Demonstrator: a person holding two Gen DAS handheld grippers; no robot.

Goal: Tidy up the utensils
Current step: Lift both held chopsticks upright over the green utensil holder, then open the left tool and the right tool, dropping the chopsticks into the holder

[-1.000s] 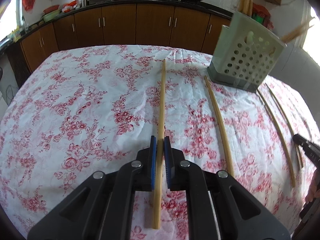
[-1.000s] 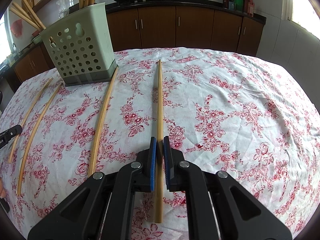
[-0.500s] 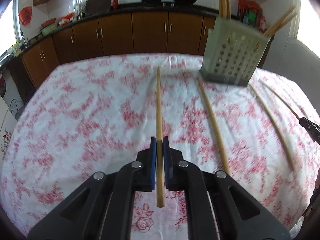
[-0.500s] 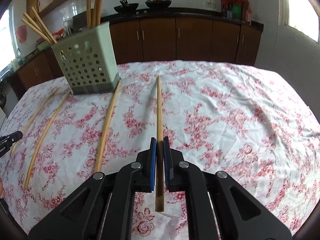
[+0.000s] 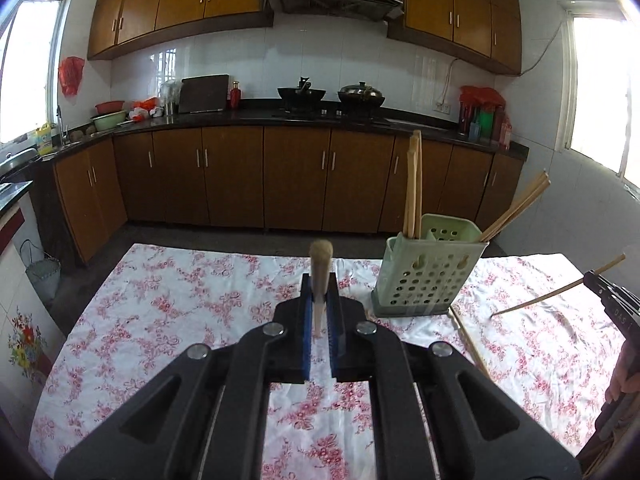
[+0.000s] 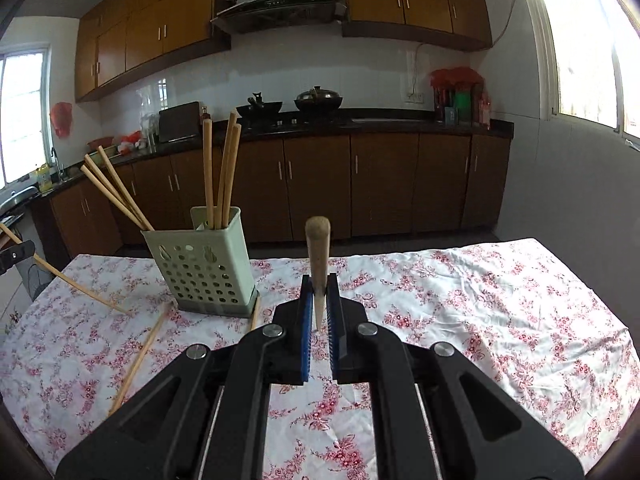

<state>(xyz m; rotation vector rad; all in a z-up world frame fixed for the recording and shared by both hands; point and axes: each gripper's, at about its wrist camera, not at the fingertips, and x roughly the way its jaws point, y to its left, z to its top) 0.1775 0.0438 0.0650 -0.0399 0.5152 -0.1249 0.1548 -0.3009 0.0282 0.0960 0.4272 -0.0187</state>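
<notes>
Both grippers — left gripper [image 5: 320, 304] and right gripper [image 6: 318, 300] — clamp one chopstick [image 6: 318, 264] each, lifted off the table (cloth-covered). Carrying step, likely: next, tip each into the green holder [image 6: 200, 272] — two chopsticks remain beside it.

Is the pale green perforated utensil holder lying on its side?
No, the pale green perforated utensil holder stands upright on the floral tablecloth, wooden chopsticks sticking up from it.
</notes>
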